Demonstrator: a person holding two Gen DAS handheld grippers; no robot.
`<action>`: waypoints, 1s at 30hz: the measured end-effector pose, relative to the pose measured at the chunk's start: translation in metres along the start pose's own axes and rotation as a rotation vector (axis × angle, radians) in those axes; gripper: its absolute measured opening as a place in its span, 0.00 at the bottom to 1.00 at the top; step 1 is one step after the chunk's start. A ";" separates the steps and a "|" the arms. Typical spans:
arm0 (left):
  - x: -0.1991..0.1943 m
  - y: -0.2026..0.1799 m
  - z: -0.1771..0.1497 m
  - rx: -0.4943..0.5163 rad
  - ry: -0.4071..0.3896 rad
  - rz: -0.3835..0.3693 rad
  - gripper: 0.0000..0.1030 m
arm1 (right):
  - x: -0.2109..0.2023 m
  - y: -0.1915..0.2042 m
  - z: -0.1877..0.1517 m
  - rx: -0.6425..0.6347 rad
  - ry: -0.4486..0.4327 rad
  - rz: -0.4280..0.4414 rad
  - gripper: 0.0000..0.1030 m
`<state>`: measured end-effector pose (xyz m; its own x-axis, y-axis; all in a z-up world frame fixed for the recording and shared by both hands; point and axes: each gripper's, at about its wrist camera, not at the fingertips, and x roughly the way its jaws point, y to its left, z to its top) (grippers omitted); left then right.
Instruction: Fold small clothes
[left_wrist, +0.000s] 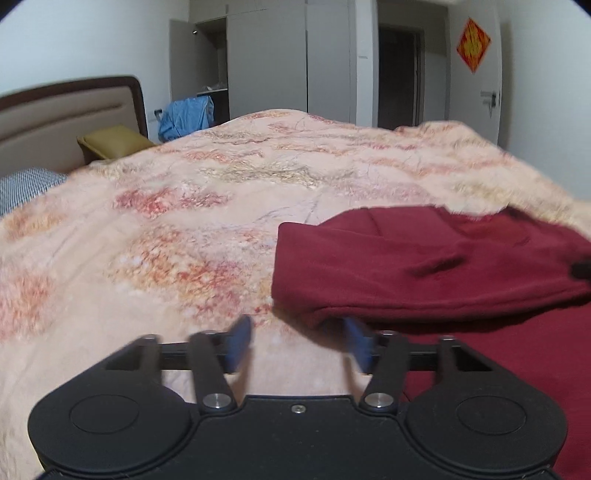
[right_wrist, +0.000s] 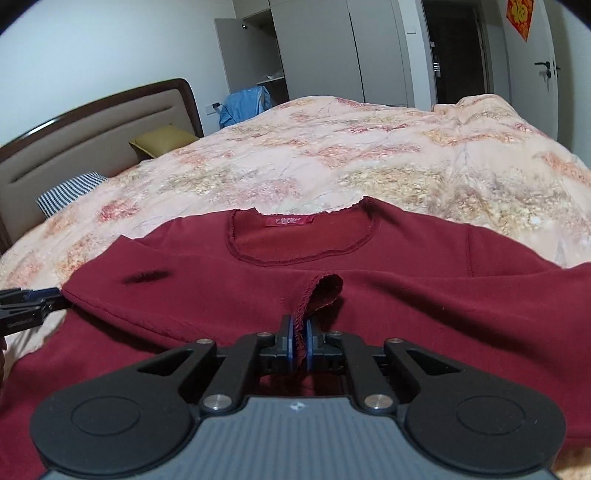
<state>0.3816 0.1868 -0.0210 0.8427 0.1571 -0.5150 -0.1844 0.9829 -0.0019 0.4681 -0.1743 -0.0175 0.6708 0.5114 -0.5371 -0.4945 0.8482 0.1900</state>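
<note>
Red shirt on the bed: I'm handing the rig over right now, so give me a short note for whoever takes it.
Right gripper: shut on a frilled edge of the red shirt.
Left gripper: open, holding nothing, at the shirt's left edge where a folded-over part lies.
Shirt: spread on the floral bedspread, neckline and label facing away from you.
Done: the left part looks folded in.
Left: probably carry the pinched edge over, fold the other side, flatten.
</note>
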 end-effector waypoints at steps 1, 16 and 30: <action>-0.004 0.005 0.001 -0.024 -0.006 -0.022 0.70 | -0.001 0.000 0.000 -0.006 -0.005 0.002 0.13; 0.067 0.040 0.033 -0.346 0.162 -0.174 0.56 | 0.005 -0.004 -0.003 0.054 -0.022 0.030 0.43; 0.048 0.035 0.055 -0.210 0.113 -0.036 0.07 | 0.008 0.021 -0.006 -0.025 -0.017 0.005 0.42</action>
<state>0.4429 0.2343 0.0015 0.7909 0.0988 -0.6039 -0.2661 0.9442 -0.1940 0.4600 -0.1532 -0.0233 0.6776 0.5180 -0.5220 -0.5115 0.8420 0.1715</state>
